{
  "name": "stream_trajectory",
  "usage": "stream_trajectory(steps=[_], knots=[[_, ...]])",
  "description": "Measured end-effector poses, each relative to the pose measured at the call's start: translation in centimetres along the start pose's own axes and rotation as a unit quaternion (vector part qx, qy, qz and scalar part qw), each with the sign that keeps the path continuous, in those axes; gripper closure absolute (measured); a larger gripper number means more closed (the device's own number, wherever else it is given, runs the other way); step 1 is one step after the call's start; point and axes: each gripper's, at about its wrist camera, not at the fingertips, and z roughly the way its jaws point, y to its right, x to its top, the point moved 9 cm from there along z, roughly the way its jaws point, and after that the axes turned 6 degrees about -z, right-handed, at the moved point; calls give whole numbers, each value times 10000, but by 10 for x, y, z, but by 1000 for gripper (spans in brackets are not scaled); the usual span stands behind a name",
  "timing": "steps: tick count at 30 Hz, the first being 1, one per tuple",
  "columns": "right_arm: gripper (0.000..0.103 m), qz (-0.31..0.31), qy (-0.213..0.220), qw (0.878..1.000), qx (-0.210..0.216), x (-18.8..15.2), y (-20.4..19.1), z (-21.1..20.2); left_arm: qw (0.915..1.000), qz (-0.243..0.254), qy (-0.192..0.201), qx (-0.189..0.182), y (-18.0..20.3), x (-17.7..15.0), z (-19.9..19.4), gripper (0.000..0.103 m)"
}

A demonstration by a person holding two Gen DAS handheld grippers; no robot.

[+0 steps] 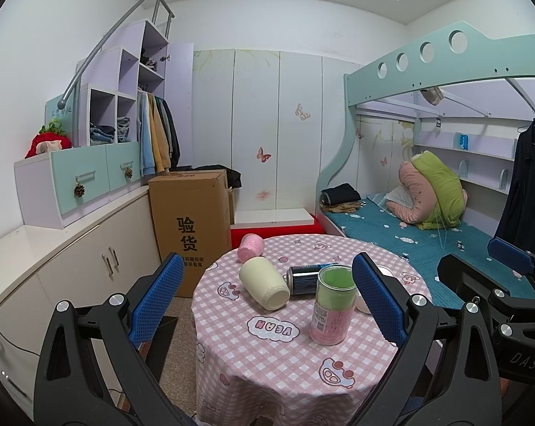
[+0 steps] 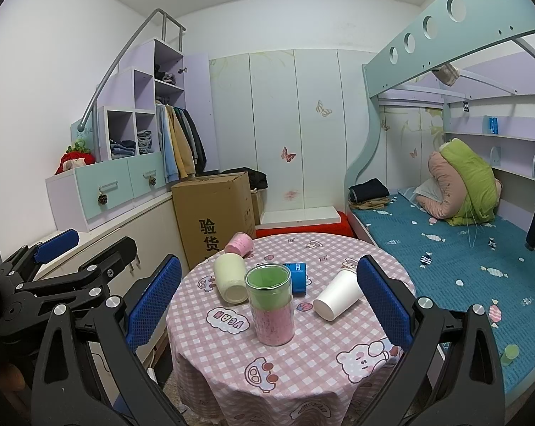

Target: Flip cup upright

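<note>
though hidden leftward, white cup (image 2: pixel 338 294) sideways

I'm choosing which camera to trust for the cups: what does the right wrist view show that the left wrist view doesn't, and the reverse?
Only the right wrist view shows the white paper cup whole, on its side; the left view hides most of it behind a finger.

Only the left wrist view shows the dark can's metal end.

Both show the cream cup and pink cup lying on the checked table, the clear tumbler upright, and both tools, left tool and right tool, open and empty.
</note>
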Motion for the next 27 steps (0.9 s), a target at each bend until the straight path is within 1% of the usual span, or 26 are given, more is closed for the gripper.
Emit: stream_trajectory(steps=[27], knots=[[7,40,26,10000,25,1,-5,-5,10000,23,35,26,3,1,0,7]])
